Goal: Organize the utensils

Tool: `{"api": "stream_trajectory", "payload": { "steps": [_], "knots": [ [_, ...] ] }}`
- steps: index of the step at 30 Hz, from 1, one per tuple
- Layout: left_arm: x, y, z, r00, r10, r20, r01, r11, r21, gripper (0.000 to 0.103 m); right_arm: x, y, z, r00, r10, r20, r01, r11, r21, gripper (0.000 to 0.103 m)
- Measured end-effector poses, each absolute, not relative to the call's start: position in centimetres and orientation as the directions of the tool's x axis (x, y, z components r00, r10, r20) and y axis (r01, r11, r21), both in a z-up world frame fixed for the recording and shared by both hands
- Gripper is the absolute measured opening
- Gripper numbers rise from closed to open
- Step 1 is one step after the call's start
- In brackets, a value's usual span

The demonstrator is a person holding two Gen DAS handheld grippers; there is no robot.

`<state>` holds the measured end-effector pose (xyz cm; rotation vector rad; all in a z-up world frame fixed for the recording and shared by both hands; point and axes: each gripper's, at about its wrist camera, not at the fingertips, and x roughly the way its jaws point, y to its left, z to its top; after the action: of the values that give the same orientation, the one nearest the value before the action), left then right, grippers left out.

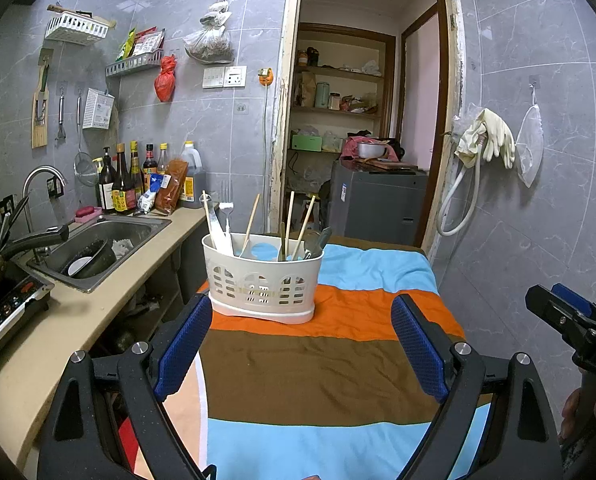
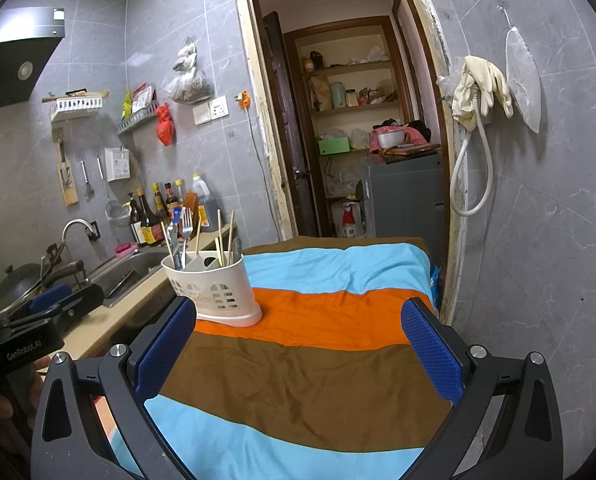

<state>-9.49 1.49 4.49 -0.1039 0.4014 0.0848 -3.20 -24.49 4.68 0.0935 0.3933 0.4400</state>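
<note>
A white plastic utensil holder (image 1: 262,280) stands on the striped cloth of a table (image 1: 337,360). It holds a fork (image 1: 226,204), wooden chopsticks (image 1: 303,224) and other utensils upright. It also shows in the right wrist view (image 2: 214,288) at the left of the cloth. My left gripper (image 1: 301,324) is open and empty, just in front of the holder. My right gripper (image 2: 298,332) is open and empty over the cloth, to the right of the holder. The right gripper also shows in the left wrist view (image 1: 565,320) at the far right.
A counter (image 1: 98,304) with a sink (image 1: 98,248), sauce bottles (image 1: 130,184) and an induction hob (image 1: 6,312) runs along the left. A doorway (image 1: 361,120) lies behind the table. A tiled wall with hanging gloves (image 1: 493,136) is at the right.
</note>
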Motion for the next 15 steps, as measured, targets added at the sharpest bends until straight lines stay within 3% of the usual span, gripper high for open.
{"api": "stream_trajectory", "payload": {
  "steps": [15],
  "knots": [
    [-9.49,1.7,4.48,0.917,0.06,-0.393,-0.102,0.991,-0.086,0.088,-3.17,-24.46,4.78,0.831,0.432,-0.351,-0.397,0.902,0.172,0.103]
  ]
}}
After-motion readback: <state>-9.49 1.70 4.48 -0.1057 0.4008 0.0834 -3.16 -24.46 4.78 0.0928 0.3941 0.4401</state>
